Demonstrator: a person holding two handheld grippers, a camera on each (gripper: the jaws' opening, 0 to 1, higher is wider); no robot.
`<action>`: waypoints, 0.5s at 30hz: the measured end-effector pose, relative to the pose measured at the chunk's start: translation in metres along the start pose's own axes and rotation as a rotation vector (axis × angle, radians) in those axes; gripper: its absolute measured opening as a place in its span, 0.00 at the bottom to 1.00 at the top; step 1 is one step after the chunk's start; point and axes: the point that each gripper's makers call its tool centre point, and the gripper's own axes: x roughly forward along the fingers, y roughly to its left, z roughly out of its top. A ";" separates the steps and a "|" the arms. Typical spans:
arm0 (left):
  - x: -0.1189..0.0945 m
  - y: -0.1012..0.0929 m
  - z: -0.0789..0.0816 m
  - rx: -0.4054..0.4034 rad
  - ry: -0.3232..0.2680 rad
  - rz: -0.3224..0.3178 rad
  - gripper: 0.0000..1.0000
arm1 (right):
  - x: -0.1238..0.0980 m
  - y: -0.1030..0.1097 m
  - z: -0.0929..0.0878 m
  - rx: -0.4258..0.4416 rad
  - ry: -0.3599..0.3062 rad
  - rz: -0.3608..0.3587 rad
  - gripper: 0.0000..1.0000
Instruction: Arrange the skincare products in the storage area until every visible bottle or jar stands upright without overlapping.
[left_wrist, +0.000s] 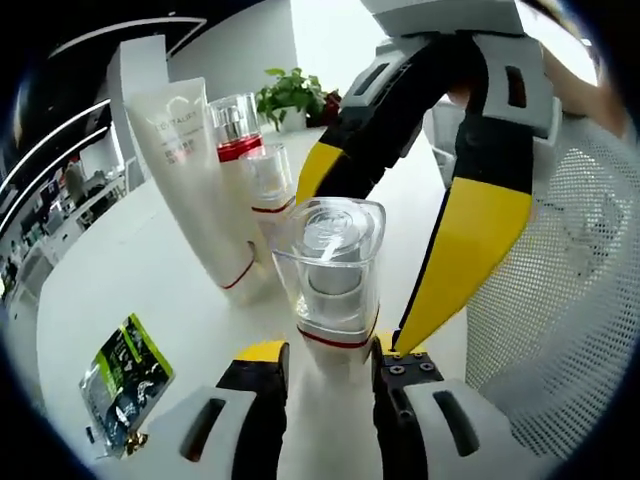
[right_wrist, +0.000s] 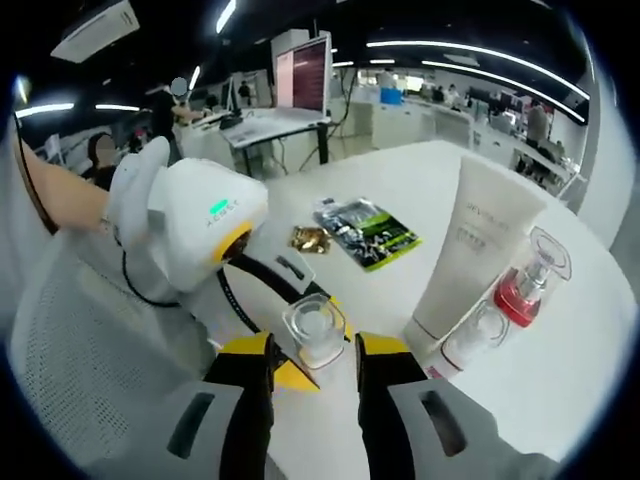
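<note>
At the centre of the left gripper view, a clear-capped jar (left_wrist: 333, 268) stands upright on the white tabletop (left_wrist: 150, 270), between the jaws of my left tongs (left_wrist: 325, 362), which stand open around its base. My right tongs (left_wrist: 400, 180) reach down from the upper right, jaws spread either side of the cap. Left of it stand a white tube (left_wrist: 195, 170), a red-collared pump bottle (left_wrist: 235, 130) and a smaller bottle (left_wrist: 268, 185). A green packet (left_wrist: 125, 375) lies at lower left.
</note>
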 end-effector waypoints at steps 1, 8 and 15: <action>0.000 0.000 -0.001 -0.001 0.008 -0.001 0.29 | -0.001 -0.001 -0.001 -0.002 0.006 -0.003 0.32; -0.002 0.001 -0.010 -0.014 0.059 0.000 0.28 | -0.003 -0.004 -0.010 -0.003 0.043 -0.015 0.32; -0.003 0.001 -0.017 -0.047 0.085 -0.012 0.23 | -0.004 -0.006 -0.026 -0.049 0.125 -0.034 0.33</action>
